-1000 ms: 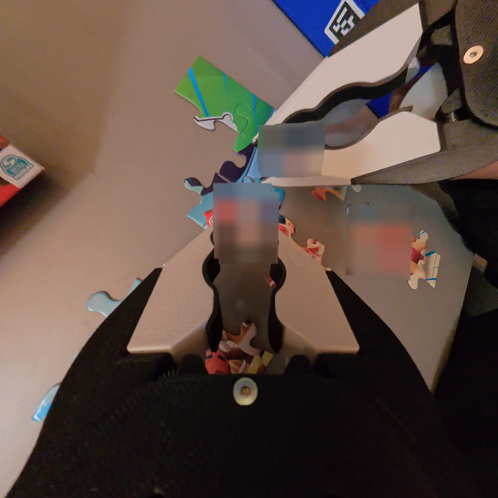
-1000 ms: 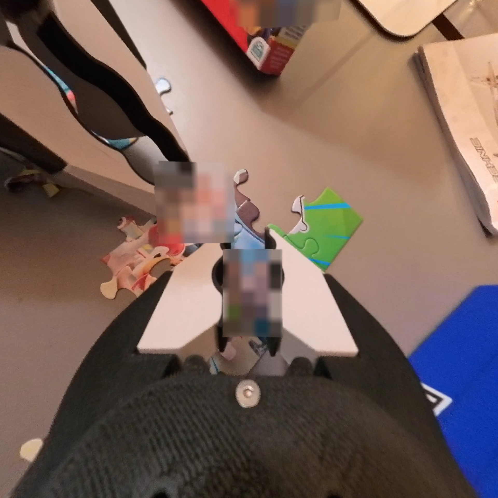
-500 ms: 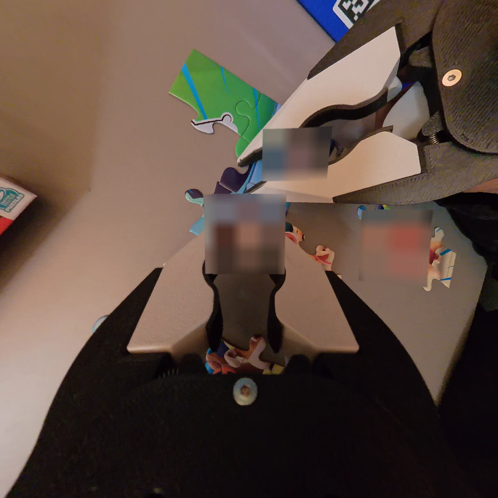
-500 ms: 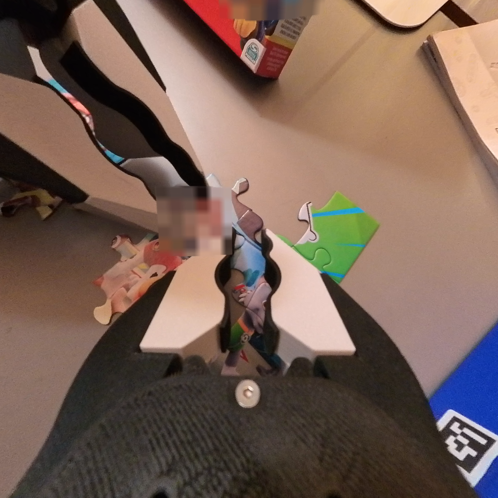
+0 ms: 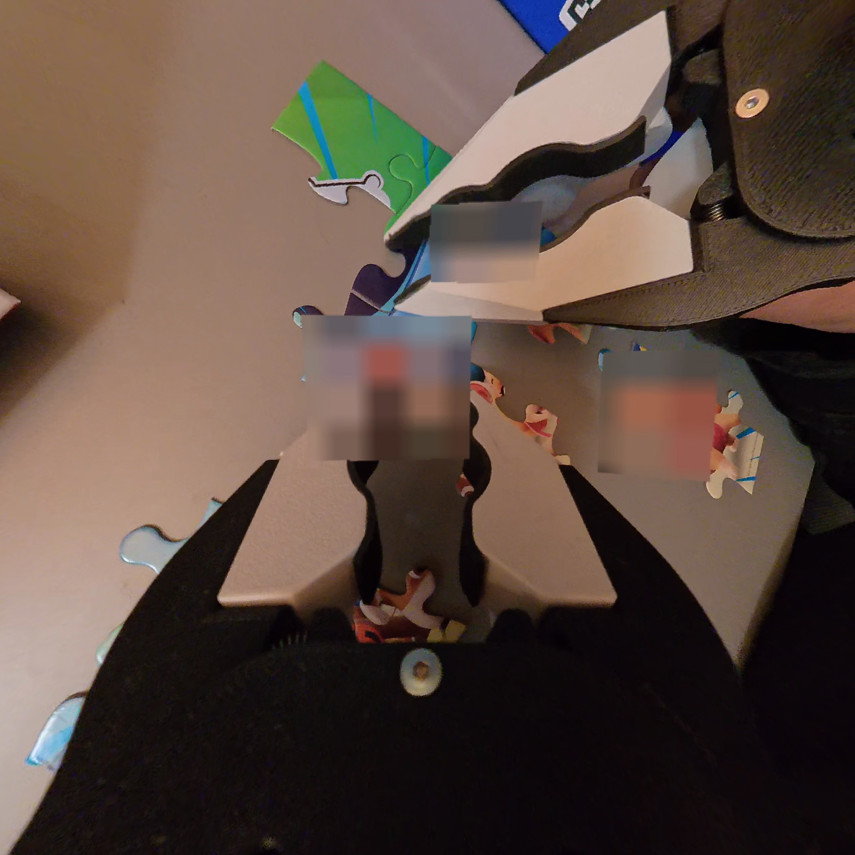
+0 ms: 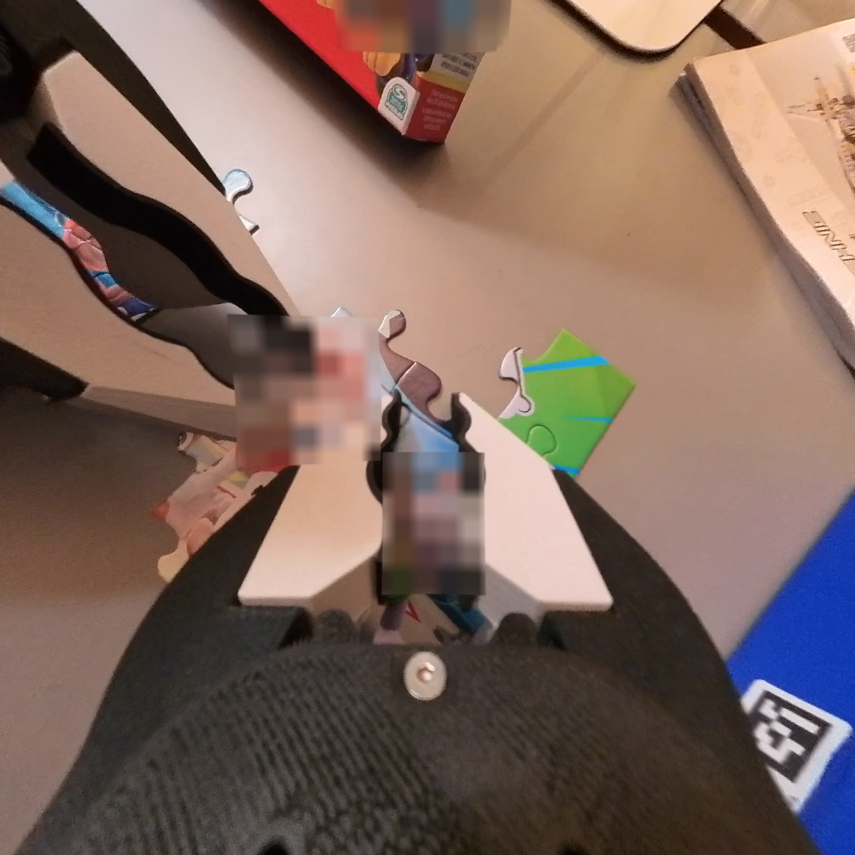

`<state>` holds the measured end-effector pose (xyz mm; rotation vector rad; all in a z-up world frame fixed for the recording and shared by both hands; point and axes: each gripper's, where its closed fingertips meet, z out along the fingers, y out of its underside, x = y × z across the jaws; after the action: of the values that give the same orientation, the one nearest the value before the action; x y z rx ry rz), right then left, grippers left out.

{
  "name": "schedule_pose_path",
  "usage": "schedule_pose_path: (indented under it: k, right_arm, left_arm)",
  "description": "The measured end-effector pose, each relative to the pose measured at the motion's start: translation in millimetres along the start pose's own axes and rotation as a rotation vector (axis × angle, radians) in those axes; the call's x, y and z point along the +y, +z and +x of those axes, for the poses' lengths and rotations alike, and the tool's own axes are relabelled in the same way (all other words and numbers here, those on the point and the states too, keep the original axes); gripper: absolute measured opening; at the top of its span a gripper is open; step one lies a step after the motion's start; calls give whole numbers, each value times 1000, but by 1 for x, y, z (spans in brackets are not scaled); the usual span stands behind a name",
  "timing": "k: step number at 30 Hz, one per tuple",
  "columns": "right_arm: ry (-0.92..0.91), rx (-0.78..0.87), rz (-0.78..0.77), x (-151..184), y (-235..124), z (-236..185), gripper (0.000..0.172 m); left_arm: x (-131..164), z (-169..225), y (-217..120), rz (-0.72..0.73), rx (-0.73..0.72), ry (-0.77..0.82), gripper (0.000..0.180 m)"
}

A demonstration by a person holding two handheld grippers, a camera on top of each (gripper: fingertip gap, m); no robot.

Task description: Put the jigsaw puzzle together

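Note:
Colourful puzzle pieces lie on a tan table (image 5: pixel 139 277). My left gripper (image 5: pixel 416 416) has its jaws a little apart. At its tips is a picture piece (image 5: pixel 303 314), mostly under a mosaic patch. In the right wrist view a coloured strip (image 6: pixel 92 250) shows between its jaws. My right gripper (image 6: pixel 425 402) grips a blue and purple piece (image 6: pixel 418 384) by its edges. That piece sticks out past the tips and meets the left gripper's piece at a purple seam (image 5: pixel 365 291). The right gripper (image 5: pixel 398 268) also shows in the left wrist view, just beyond my left tips.
A joined green pair of pieces (image 6: pixel 569 402) lies just beyond the grippers. Pink and orange pieces (image 5: pixel 536 421) lie to the right of my left gripper, and light blue ones (image 5: pixel 143 546) to its left. A red box (image 6: pixel 370 69), a white booklet (image 6: pixel 786 185) and a blue board (image 6: pixel 809 647) ring the area. Across from one pair of fingers to the other is roughly 5 cm.
The right jaws narrowed onto the blue and purple piece. The right gripper moved in until its piece met the one at my left tips. The left jaws kept their width.

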<state>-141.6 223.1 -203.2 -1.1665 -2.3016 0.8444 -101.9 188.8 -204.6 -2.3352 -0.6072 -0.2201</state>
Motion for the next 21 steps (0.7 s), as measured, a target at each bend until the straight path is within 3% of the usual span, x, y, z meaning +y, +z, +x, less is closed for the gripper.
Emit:
schedule_pose_path:
  k: [8,13,17,21]
  right_arm:
    - [95,-8,49,-1,-18,8,18]
    - [80,-81,29,7,-20,-11,12]
    - [44,-118,12,12,-18,-26,0]
    - [42,-120,-2,15,-13,-29,0]
  left_arm:
    - [-2,1,-1,3,1,10,31]
    - [-23,-2,-8,58,-19,76,23]
    - [-32,-9,7,-17,-3,127,12]
    - [-33,-17,22,-98,-19,182,0]
